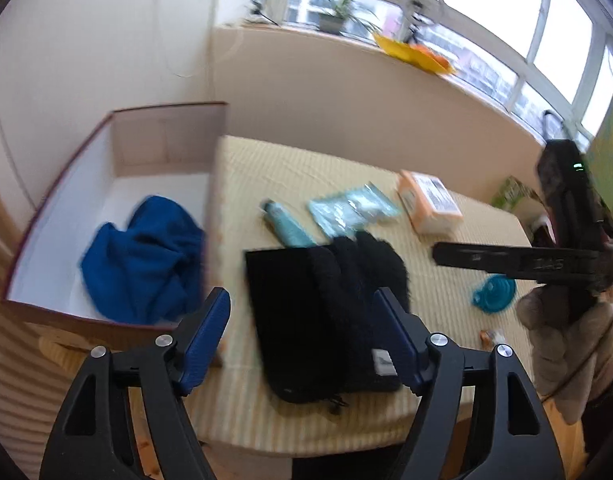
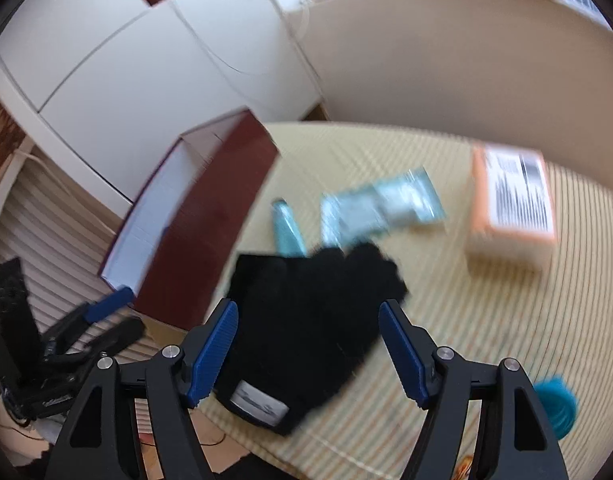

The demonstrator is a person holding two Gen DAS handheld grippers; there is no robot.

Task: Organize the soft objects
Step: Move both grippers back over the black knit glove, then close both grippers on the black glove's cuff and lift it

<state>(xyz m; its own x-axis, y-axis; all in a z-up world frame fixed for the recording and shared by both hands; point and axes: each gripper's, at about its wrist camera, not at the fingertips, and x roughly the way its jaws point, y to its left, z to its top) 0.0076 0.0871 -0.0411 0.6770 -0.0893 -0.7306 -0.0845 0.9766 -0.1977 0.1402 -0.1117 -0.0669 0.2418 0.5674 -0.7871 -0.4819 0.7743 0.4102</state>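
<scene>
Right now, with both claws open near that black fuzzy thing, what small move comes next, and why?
Probably lower the right claw onto the black fuzzy item and close. It lies on the table between the open fingers, while the blue cloth already sits in the box.

So the box (image 1: pixel 118 160) sits off the left edge of the table (image 1: pixel 446 360), with a bunched cloth (image 1: pixel 146 256) inside it. On the table, the glove (image 1: pixel 326 312) lies near the front. Right behind it there's a tube (image 1: pixel 284 224), its near end under the glove's edge, then a flat packet (image 1: pixel 352 208) to its right, and a carton (image 1: pixel 430 204) further right. A small round thing (image 1: pixel 494 294) sits right of the glove.
</scene>
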